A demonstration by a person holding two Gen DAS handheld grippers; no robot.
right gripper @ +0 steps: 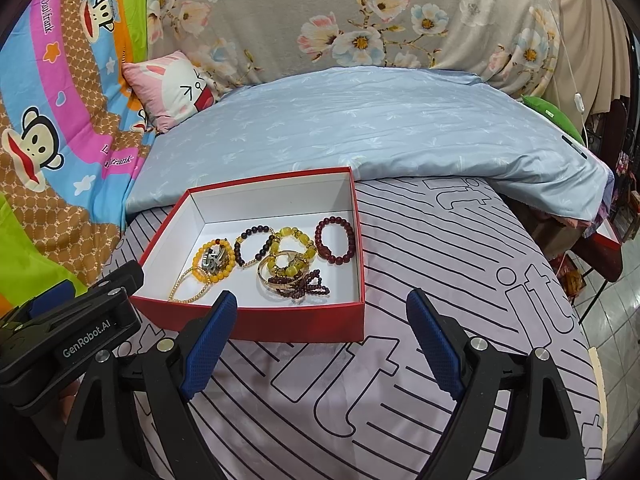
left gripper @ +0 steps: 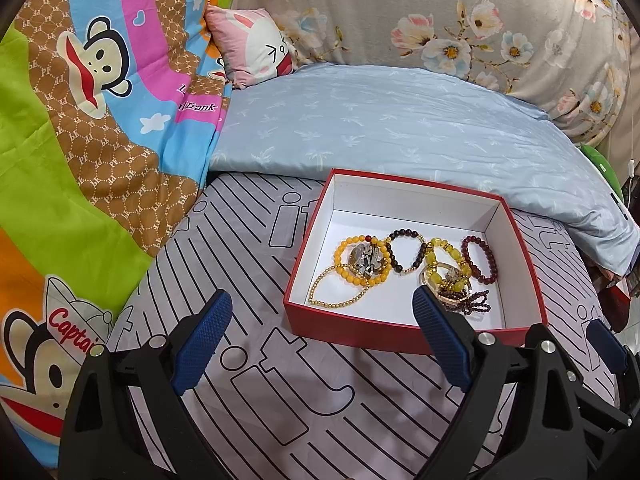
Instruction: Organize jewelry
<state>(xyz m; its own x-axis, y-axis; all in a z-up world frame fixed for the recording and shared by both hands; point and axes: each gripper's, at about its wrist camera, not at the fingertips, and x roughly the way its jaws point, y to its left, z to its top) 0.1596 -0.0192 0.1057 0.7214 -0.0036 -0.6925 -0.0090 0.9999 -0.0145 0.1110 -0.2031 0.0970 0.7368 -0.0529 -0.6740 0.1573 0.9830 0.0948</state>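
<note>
Red box on striped sheet, near pillow edge. Inside: bracelets, all clustered toward front wall. None visible outside box. My left gripper spread, empty. My right gripper spread, empty. Judgement: gathering done; sorting possibly left.

Bed sheet: pale lilac, black stripes and block letters. Folded blue quilt lies across it behind. Grey floral duvet heaped beyond that. Pink rabbit cushion wedged between the floral duvet and a multicoloured monkey-print blanket at left.
</note>
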